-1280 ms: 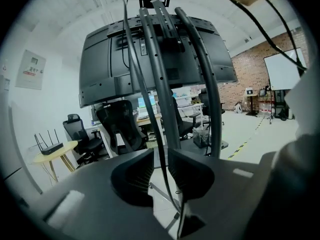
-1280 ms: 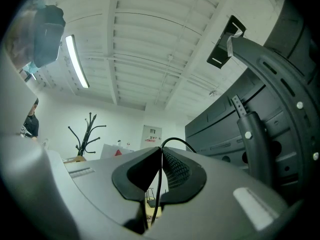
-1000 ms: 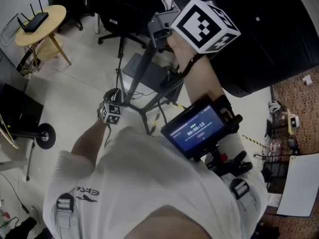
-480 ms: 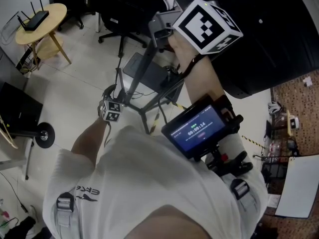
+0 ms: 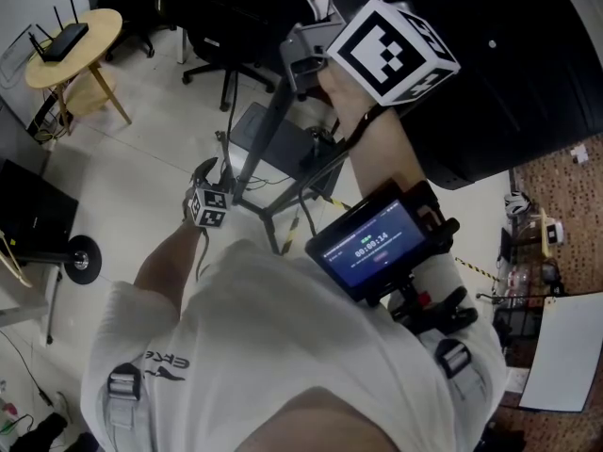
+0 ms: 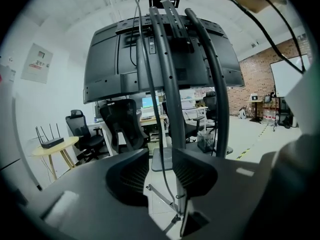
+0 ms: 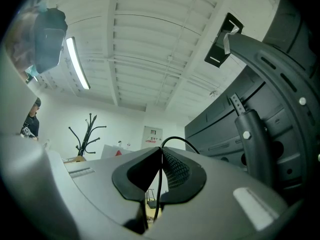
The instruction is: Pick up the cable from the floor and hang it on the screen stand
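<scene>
Cable (image 7: 159, 181) is pinched between the pressed-together jaws of the right gripper (image 7: 162, 149), which is raised beside the top of the screen stand (image 6: 169, 84). Lower, facing the stand's posts, the left gripper (image 6: 161, 160) has just been opening its jaws. They stand spread, and the cable hangs loose between them.

**Layout about the screen stand**

In the head view we place the screen stand (image 5: 268, 135) at centre, its legs on the floor (image 5: 141, 158). The screen (image 5: 528, 83) lies at 2 o'clock. An office chair (image 5: 226, 50) stands behind the stand at 12 o'clock. A round table (image 5: 99, 28) sits at 10 o'clock, with a router (image 5: 58, 36) on it. The cable (image 7: 158, 189) runs between the jaws of the right gripper (image 7: 161, 151), with the stand's upright at its 3 o'clock.
</scene>
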A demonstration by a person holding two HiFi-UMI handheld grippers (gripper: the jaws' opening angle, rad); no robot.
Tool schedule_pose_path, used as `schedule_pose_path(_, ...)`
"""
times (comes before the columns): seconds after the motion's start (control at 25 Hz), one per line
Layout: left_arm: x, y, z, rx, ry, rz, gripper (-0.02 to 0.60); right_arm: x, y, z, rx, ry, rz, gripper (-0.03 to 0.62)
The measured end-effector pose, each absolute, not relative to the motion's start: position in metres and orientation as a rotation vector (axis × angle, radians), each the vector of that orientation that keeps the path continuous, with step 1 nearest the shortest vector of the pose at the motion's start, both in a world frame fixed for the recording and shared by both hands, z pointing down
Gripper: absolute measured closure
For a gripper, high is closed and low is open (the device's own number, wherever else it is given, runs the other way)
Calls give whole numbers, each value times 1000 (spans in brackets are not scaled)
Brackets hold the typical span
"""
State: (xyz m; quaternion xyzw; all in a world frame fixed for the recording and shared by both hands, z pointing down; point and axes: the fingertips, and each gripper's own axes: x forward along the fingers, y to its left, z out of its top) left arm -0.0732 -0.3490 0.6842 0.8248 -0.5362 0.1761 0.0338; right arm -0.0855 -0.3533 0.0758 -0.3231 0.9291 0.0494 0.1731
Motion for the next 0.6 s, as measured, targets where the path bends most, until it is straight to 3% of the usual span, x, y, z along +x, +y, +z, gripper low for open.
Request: schedule_pose_path(0.6,-74,-364,687,2533,-1670,588,451,-82,-352,70,-928,2627,166,565)
